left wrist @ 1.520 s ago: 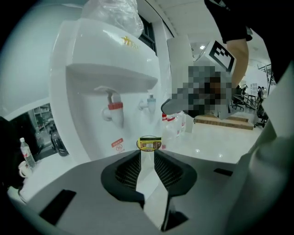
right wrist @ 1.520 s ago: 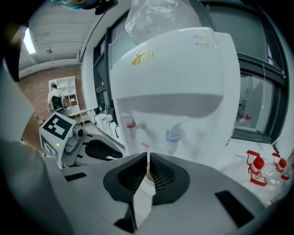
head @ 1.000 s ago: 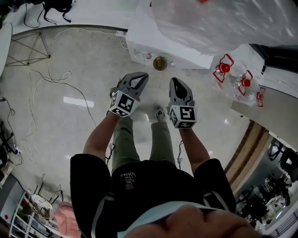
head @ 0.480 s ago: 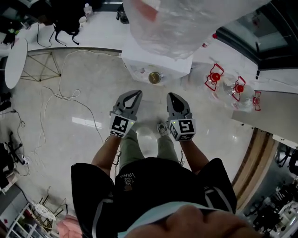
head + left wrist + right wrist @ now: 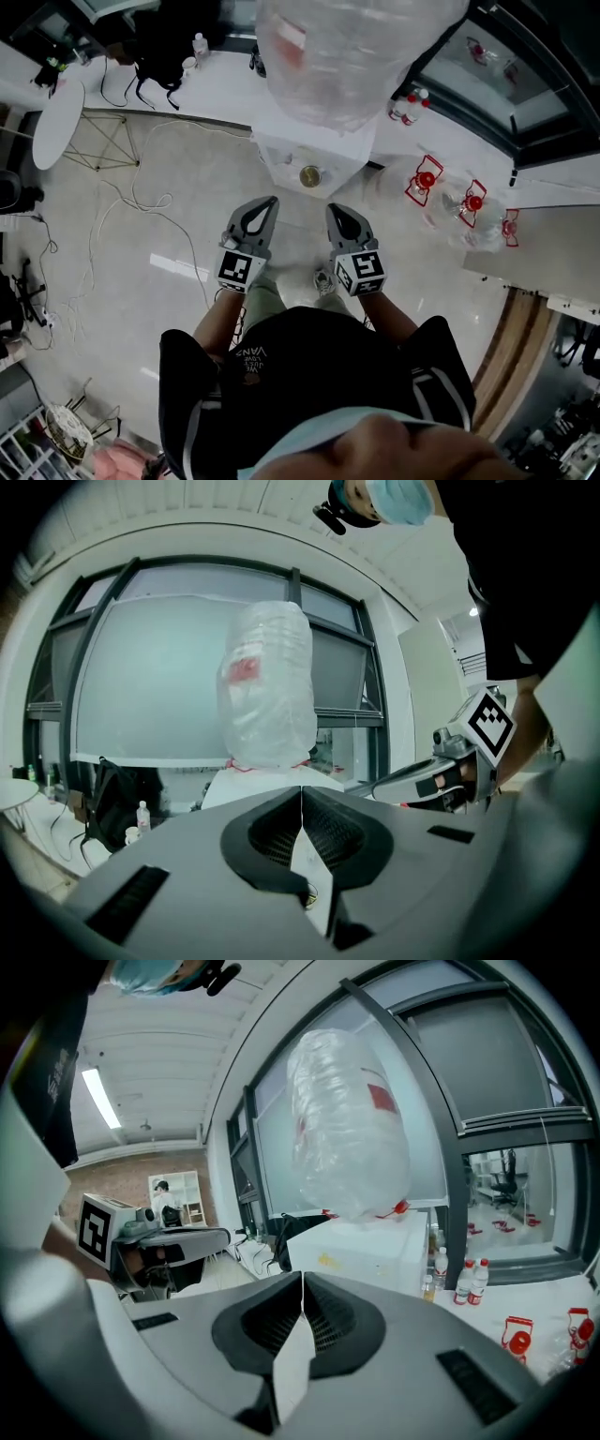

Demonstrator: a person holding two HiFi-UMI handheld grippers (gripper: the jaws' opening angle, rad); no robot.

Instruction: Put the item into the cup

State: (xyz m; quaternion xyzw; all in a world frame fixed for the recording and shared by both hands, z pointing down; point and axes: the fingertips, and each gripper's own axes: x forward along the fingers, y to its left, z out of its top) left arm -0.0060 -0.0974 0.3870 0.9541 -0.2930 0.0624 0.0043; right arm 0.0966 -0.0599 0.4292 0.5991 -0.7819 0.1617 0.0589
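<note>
Standing on a glossy pale floor, a person holds the left gripper and the right gripper side by side at waist height, both aimed forward at a white water dispenser topped by a large upturned bottle wrapped in clear plastic. Each gripper view looks straight down its own fingers: the left gripper has them clenched, tips meeting in a thin seam with nothing caught in it, and the right gripper is pressed together and empty in the same way. A small round cup, seen from above as a brownish-gold disc, sits on the dispenser's front ledge, ahead of both sets of fingertips, roughly midway between them and clear of both. Which thing is meant to go into it cannot be made out in any view, and the cup's contents are too small to read. From the left gripper view the clenched fingers cover the lower part of the dispenser, so only the wrapped bottle rises above them; the right gripper view shows the dispenser's top and the bottle tilted by the wide lens. Red-handled water jugs stand to the right, loose cables trail across the floor to the left, and the person's torso hides everything below the wrists.
</note>
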